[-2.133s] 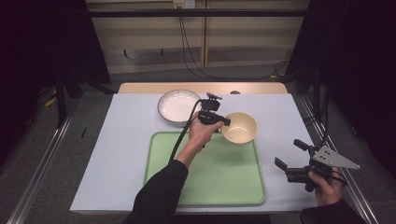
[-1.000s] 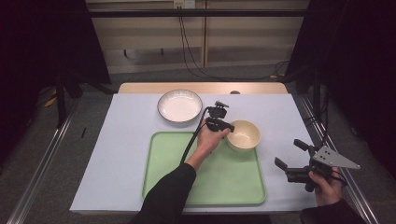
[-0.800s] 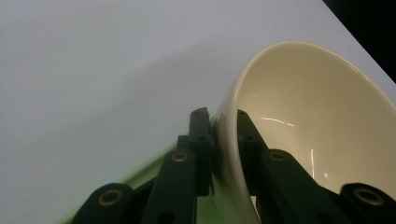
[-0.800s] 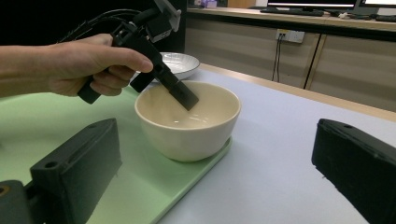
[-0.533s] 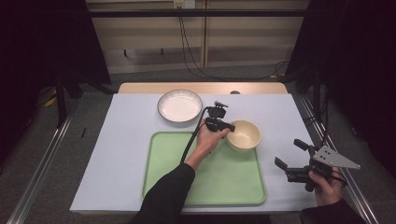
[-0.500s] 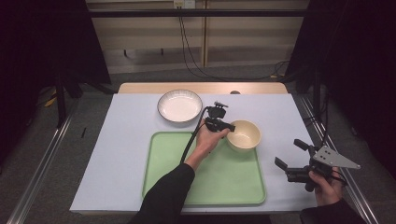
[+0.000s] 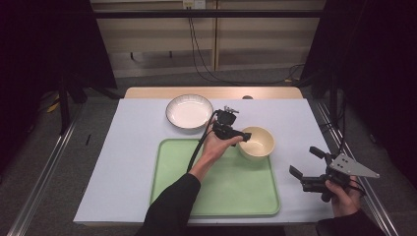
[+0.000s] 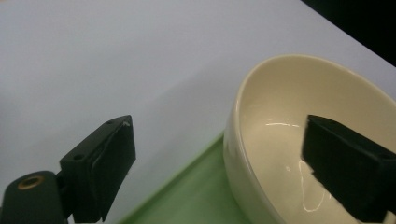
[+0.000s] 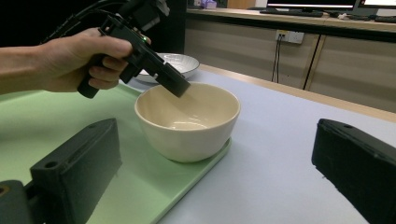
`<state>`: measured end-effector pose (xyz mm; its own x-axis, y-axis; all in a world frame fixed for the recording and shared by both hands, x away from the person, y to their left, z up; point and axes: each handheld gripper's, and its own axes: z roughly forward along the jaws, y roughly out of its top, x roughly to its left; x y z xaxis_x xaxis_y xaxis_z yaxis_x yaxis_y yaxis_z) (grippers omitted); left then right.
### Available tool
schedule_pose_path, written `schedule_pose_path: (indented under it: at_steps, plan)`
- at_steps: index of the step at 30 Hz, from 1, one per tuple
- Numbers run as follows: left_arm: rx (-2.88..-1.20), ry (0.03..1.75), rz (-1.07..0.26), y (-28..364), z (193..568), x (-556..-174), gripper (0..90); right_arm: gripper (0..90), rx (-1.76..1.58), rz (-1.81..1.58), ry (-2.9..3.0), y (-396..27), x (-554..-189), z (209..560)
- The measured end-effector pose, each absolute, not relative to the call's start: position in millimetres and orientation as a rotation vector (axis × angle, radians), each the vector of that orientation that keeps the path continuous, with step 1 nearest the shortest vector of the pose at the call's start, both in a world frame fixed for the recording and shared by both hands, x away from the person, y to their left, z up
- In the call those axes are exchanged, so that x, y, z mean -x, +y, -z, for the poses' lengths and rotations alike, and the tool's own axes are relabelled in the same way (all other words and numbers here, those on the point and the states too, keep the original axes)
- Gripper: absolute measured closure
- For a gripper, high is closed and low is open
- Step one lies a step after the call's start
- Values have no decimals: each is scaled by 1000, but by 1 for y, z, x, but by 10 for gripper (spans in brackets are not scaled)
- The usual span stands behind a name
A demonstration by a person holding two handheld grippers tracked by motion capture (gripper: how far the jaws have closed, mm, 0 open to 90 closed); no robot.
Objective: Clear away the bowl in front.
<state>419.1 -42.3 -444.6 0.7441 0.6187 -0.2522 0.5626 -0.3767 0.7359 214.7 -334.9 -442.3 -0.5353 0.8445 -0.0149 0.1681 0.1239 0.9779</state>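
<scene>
A cream bowl (image 7: 256, 142) stands upright on the far right corner of the green tray (image 7: 221, 187). My left gripper (image 7: 241, 135) reaches the bowl's left rim from the left. Its jaws have just been opening. In the left gripper view the bowl (image 8: 299, 140) has its rim between the spread jaws of the left gripper (image 8: 229, 140), one jaw inside and one outside, neither pressing on it. My right gripper (image 7: 304, 161) is held low off the tray's right side, open and with nothing in it. In the right gripper view the right gripper (image 9: 217, 135) faces the bowl (image 9: 187, 121).
A white plate (image 7: 189, 111) lies on the pale table sheet (image 7: 118, 167) behind the tray's far left corner. The left gripper's cable runs down along the forearm over the tray. The table's right edge is close beside the right hand.
Since two seconds ago the left gripper and the bowl came slightly nearer and to the right, and the bowl settled on the tray's corner. The right hand has kept still.
</scene>
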Motion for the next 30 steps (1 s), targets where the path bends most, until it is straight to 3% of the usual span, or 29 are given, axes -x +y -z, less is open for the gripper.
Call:
schedule_pose_path:
  at_steps: [18,30]
  plan:
    - [-2015,820,-257,14,424,-398,40,11,-982,-1443,1805,-335,-215,442]
    - [-1942,873,-342,64,415,-384,31,11,-986,-1437,1805,-334,-214,442]
